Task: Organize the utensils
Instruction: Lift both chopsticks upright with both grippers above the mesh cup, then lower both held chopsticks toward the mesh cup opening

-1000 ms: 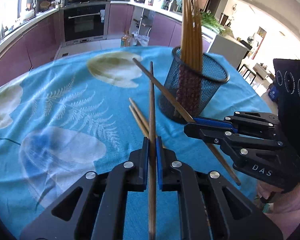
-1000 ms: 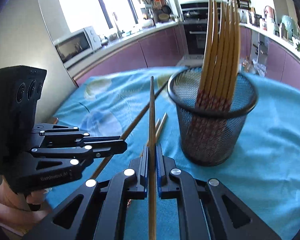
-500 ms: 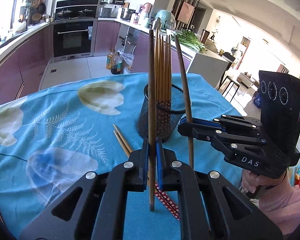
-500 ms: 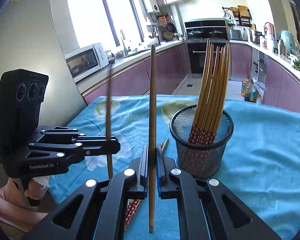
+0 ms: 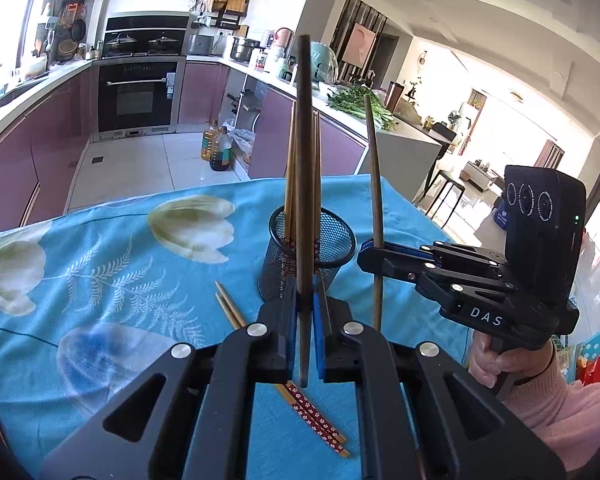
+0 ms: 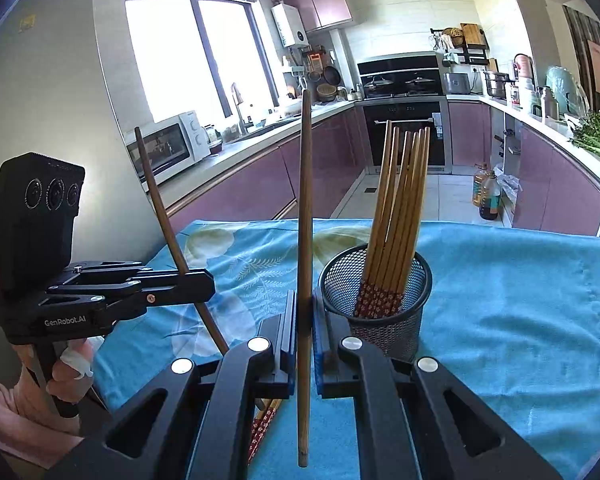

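Note:
A black mesh cup (image 5: pixel 332 240) (image 6: pixel 404 280) stands on the blue tablecloth and holds several wooden chopsticks (image 6: pixel 400 208) upright. My left gripper (image 5: pixel 305 320) is shut on a dark brown chopstick (image 5: pixel 304 160), held upright just in front of the cup. My right gripper (image 6: pixel 305 320) is shut on another brown chopstick (image 6: pixel 305 216), also upright, left of the cup. The right gripper (image 5: pixel 366 249) shows in the left wrist view, right of the cup; the left gripper (image 6: pixel 204 280) shows at left in the right wrist view. Two chopsticks (image 5: pixel 312 412) with red patterned ends lie on the cloth.
The table carries a blue cloth (image 5: pixel 120 280) (image 6: pixel 520 300) with white flower and fern prints. Its far edge (image 5: pixel 180 194) drops to a tiled kitchen floor with purple cabinets, an oven and oil bottles (image 5: pixel 220 152). A person's hands hold both grippers.
Both grippers have lifted their chopsticks off the table and tipped them from slanted to upright. They now stand higher and closer to the cup's rim.

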